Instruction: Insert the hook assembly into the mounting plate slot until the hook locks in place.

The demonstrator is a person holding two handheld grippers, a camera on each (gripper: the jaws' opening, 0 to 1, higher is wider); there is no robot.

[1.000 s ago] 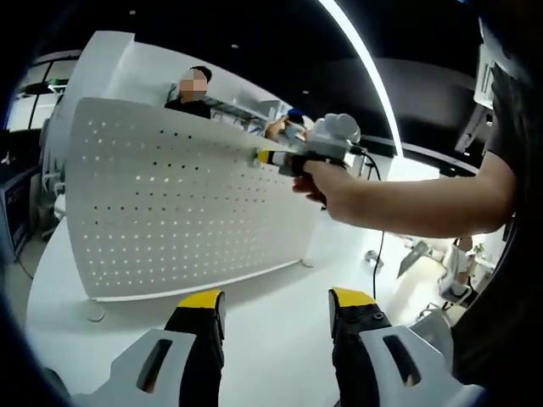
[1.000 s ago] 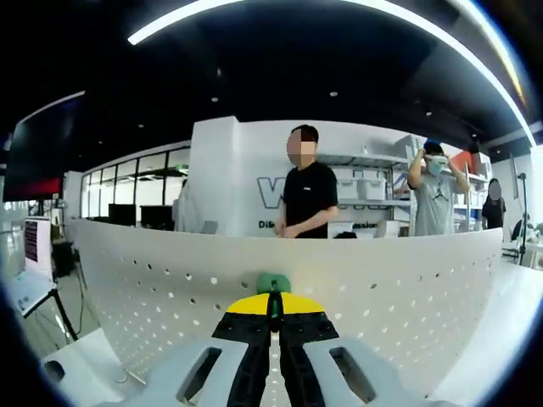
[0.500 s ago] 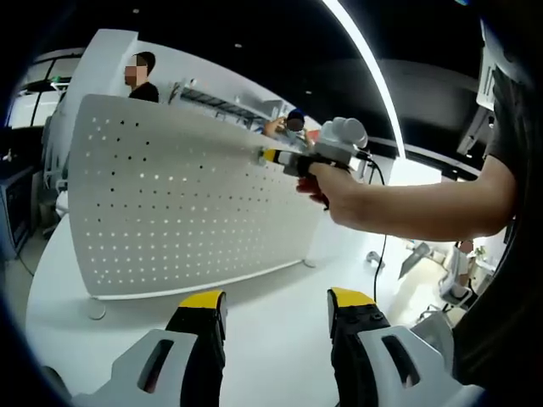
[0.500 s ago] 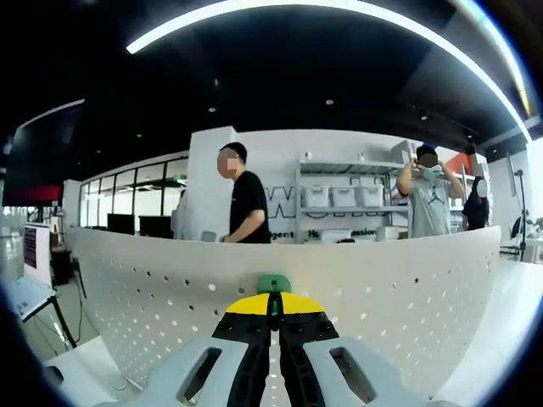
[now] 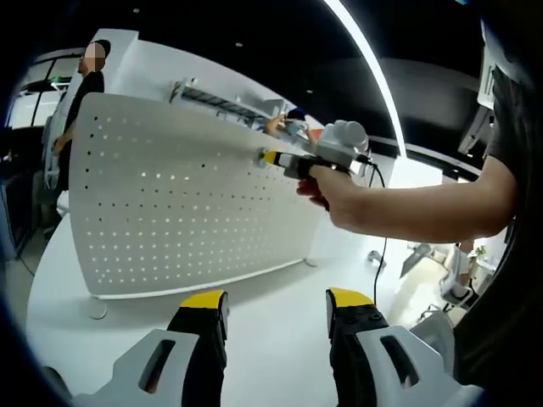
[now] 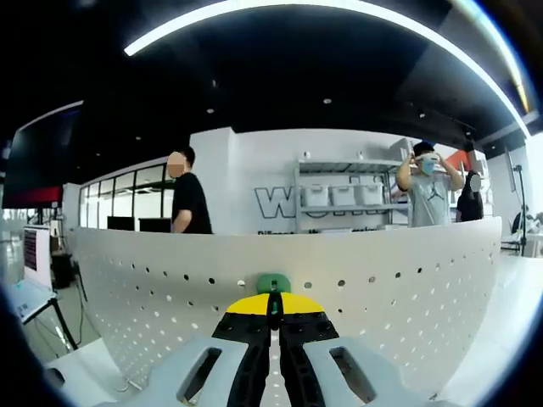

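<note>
Two views, left gripper view first. Left gripper (image 5: 276, 307) low in frame, fingers spread wide, nothing between them, hanging over the white desk (image 5: 280, 314). Perforated white mounting plate (image 5: 182, 203) stands upright on the desk, its lower edge on small round feet. Right gripper (image 5: 284, 160) enters from the right, held in a person's hand (image 5: 339, 191), yellow tips up against the plate near its top edge. The hook at those tips is too small to make out here; only a pale speck shows. Forearm runs off to the right; torso cut off by the frame edge. A person stands behind the plate's far left end, partly hidden by it

Right gripper view. Right gripper (image 6: 272, 309) fingers pressed together, pinching the green hook (image 6: 273, 283), which sits against the mounting plate (image 6: 382, 288) just below its top edge. Whether the hook is seated in a slot cannot be told; the fingers hide its lower part. Beyond the plate, people (image 6: 428, 191) and shelving (image 6: 339, 197), cut off from the waist down by the plate
</note>
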